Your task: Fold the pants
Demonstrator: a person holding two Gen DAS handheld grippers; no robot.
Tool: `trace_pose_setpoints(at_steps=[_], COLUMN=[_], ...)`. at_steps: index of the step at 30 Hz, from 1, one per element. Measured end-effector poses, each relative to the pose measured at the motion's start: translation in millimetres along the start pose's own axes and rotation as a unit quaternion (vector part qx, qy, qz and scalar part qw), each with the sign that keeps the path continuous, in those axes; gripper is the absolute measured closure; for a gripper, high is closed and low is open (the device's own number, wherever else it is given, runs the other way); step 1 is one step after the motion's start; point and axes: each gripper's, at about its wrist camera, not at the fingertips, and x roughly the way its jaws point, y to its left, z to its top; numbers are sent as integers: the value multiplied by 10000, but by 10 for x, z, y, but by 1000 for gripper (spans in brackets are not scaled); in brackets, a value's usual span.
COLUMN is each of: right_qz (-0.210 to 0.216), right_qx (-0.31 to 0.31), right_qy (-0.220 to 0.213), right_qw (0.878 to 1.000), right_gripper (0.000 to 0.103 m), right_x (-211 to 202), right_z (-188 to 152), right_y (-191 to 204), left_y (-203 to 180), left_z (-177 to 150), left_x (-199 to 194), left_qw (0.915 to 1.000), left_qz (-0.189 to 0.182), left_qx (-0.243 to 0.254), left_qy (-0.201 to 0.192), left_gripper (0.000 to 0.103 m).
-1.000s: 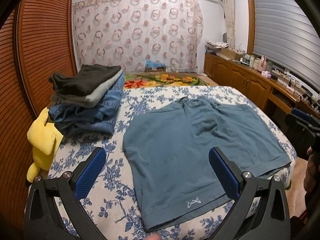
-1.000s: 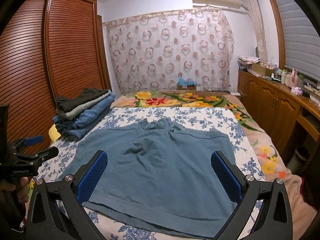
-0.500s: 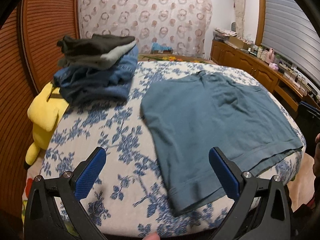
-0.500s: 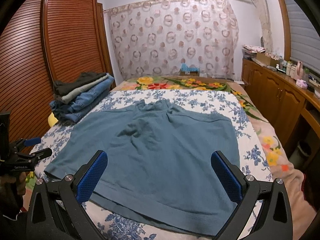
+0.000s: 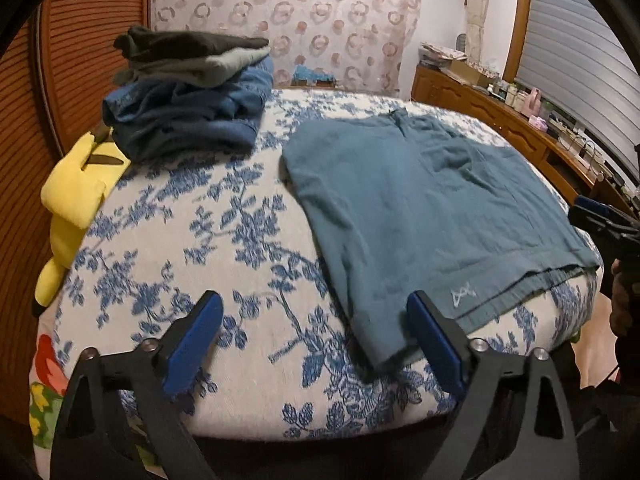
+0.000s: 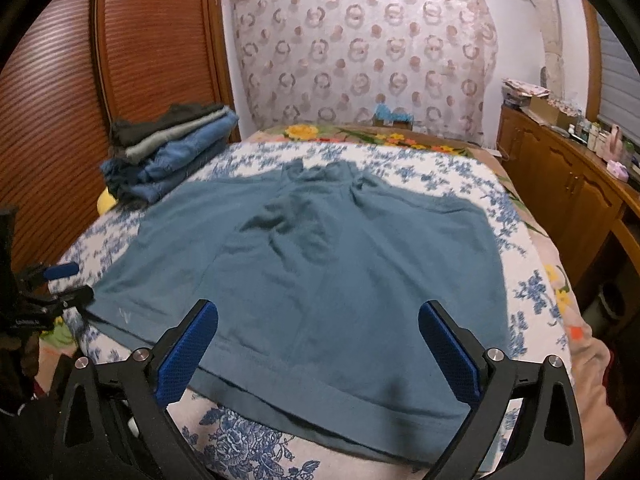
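Observation:
Teal shorts (image 5: 424,208) lie spread flat on the blue-flowered bedspread (image 5: 192,240), hem toward me with a small white logo. They also show in the right wrist view (image 6: 332,264). My left gripper (image 5: 314,338) is open and empty, low over the bed's near edge, its right finger beside the shorts' near left hem corner. My right gripper (image 6: 318,344) is open and empty, just above the shorts' near hem. The left gripper shows at the left edge of the right wrist view (image 6: 60,284).
A stack of folded clothes (image 5: 188,96) sits at the bed's far left, seen also in the right wrist view (image 6: 168,152). A yellow plush toy (image 5: 76,196) lies against the wooden wardrobe (image 6: 56,120). A wooden cabinet (image 6: 568,188) runs along the right wall.
My left gripper has dropped lower and shifted left toward the shorts' left hem corner. My right gripper has moved down and closer to the near hem. Both stay open.

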Motion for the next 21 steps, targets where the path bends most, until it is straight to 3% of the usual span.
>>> trace_pose_setpoints(at_steps=[5, 9, 12, 18, 21], right_qz=[87, 102, 101, 133, 149], right_qx=[-140, -138, -123, -49, 39], right_qy=[215, 261, 284, 157, 184], right_qw=[9996, 9995, 9995, 9998, 9997], right_gripper=[15, 16, 16, 16, 16], right_x=[78, 57, 46, -11, -16], right_z=[-51, -59, -41, -53, -81], right_y=[56, 43, 0, -46, -91], left_y=[-74, -128, -192, -186, -217], left_z=[-57, -78, -75, -2, 27], left_x=[-24, -45, -32, -1, -10], left_qw=[9999, 9996, 9993, 9980, 9980], left_qz=[-85, -175, -135, -515, -470], left_qx=[144, 217, 341, 321, 378], left_qy=[32, 15, 15, 164, 204], left_gripper=[29, 48, 55, 82, 88])
